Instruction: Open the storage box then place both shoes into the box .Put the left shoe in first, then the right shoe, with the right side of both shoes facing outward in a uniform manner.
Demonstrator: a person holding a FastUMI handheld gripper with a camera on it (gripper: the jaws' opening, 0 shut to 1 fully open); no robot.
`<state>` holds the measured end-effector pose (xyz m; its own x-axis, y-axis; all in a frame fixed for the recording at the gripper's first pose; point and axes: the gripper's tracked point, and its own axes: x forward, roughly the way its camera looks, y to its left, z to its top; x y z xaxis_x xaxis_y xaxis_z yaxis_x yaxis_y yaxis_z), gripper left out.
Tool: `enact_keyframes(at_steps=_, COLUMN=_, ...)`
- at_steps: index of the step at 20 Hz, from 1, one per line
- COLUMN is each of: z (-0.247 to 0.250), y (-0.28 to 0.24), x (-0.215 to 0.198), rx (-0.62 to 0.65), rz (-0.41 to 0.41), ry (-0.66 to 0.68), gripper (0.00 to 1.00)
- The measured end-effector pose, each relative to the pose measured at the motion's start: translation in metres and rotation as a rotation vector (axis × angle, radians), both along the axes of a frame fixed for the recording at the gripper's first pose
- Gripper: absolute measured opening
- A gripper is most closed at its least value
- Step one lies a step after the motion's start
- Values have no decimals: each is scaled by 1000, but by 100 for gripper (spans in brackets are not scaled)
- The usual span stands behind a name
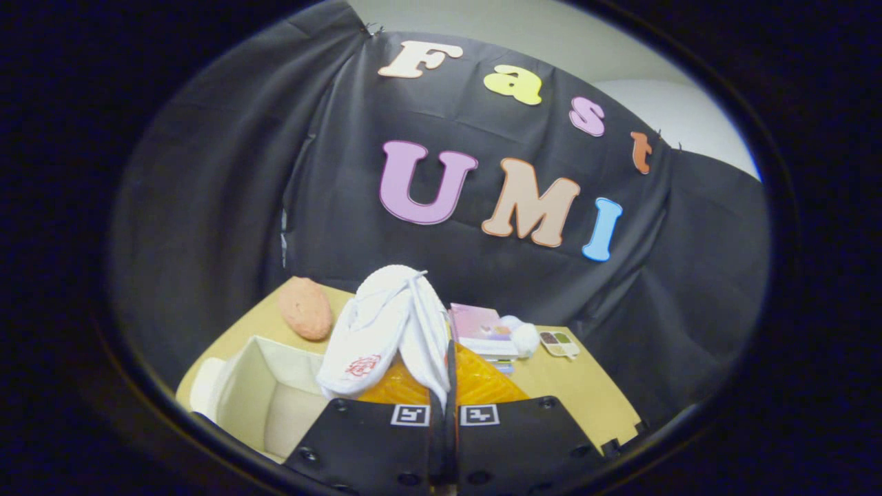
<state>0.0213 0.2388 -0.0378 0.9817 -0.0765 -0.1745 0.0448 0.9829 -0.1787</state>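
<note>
My gripper [448, 365] is shut on a white slipper [375, 331] with a red emblem on its sole. The orange fingers [486, 384] pinch its edge, and the slipper hangs lifted and tilted just ahead of them. Whether a second white piece beside it is the strap or another slipper I cannot tell. The cream storage box [272, 393] stands open below and left of the fingers, its inside bare where I can see it. The slipper hovers over the box's right rim.
On the tan table [579, 393], a pink rough oval lump [305, 308] lies beyond the box. To the right, past the fingers, are a stack of pink books [479, 329], a white ball [525, 337] and a small paint palette [559, 343].
</note>
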Motion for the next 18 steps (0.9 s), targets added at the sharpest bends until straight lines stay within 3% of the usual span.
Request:
enact_keyframes(at_steps=5, z=-56, y=58, x=-14, rx=160, rz=2, ry=140, gripper=2)
enact_keyframes(at_steps=11, z=-136, y=97, x=-23, rx=201, rz=-30, ry=328, gripper=2)
enact_keyframes(at_steps=18, z=-166, y=107, x=-12, rx=186, rz=-23, ry=437, gripper=3)
